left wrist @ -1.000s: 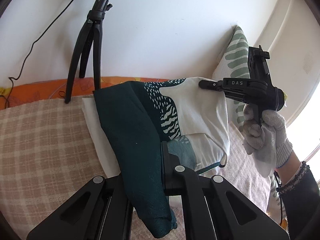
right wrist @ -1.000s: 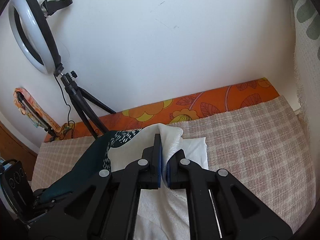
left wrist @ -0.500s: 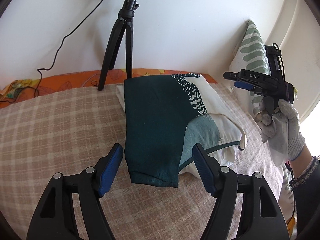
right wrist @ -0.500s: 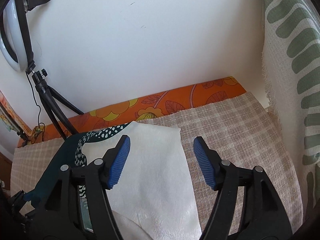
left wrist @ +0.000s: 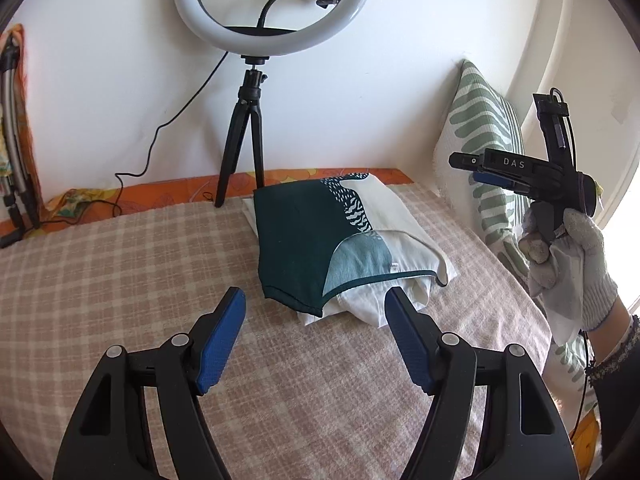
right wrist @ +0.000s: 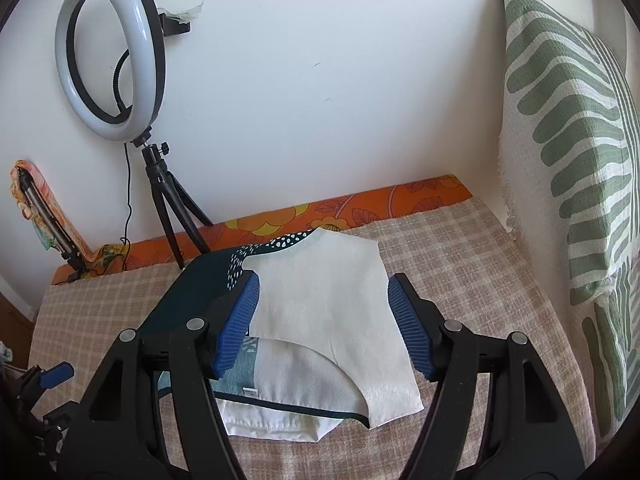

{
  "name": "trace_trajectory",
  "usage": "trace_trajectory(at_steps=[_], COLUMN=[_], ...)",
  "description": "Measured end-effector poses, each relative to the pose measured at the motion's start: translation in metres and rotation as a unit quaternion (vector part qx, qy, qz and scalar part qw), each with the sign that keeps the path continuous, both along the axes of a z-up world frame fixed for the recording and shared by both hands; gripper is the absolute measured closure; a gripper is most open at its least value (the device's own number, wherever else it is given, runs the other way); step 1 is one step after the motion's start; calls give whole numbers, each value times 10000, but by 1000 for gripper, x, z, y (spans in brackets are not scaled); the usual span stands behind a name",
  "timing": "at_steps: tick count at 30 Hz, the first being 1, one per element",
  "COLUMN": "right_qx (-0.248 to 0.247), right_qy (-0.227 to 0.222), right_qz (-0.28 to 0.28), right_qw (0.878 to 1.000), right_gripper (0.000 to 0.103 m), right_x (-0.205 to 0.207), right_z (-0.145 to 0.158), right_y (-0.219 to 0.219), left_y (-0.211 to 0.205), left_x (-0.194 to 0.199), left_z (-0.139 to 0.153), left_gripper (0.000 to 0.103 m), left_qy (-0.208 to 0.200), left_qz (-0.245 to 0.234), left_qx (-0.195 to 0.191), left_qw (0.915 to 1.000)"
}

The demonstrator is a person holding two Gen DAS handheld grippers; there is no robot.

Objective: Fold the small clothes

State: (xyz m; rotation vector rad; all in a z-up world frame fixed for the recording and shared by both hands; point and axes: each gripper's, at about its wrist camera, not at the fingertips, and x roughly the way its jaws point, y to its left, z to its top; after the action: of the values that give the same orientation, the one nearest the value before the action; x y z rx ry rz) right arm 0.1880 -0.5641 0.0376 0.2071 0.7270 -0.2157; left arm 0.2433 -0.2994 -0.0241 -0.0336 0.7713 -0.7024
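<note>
From my remote station, I look across a bed [left wrist: 120, 264] spread with a beige-and-pink checked cover, its weave coarse, an orange floral sheet [right wrist: 360, 208] showing along the white wall. A ring light [left wrist: 276, 4] on a black tripod [left wrist: 244, 136] stands at the back, its cable trailing down the wall. A cushion [right wrist: 572, 152] with green leaf stripes leans upright at the right edge of the bed.

The folded garment [left wrist: 320, 240] lies flat in the middle of the bed, a soft packet of dark teal and cream cloth with a dotted and zebra-like print, its teal-piped hem curving at the near end.

I hold my left gripper [left wrist: 316, 336] spread wide and empty, blue ribbed pads apart, just short of the garment's near edge. My right gripper [right wrist: 324, 328] hangs above the cream half of the garment, likewise spread and holding nothing; in the left wrist view it is raised beside the cushion in a white knitted glove [left wrist: 576, 272].
</note>
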Motion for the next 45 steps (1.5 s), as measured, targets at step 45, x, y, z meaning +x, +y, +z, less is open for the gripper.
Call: trace_trajectory(at_steps=[45], right_qx=[-962], right_qy=[-978], right_qz=[-863], right_qw=[9868], right_gripper=[0], right_x=[-174], right_z=[12], right_y=[188], left_y=[112], left_x=[-144], left_z=[22], left_gripper=[0], left_qy=[-1814], left_qz=[508], left_qx=[596], left_qw=[9803])
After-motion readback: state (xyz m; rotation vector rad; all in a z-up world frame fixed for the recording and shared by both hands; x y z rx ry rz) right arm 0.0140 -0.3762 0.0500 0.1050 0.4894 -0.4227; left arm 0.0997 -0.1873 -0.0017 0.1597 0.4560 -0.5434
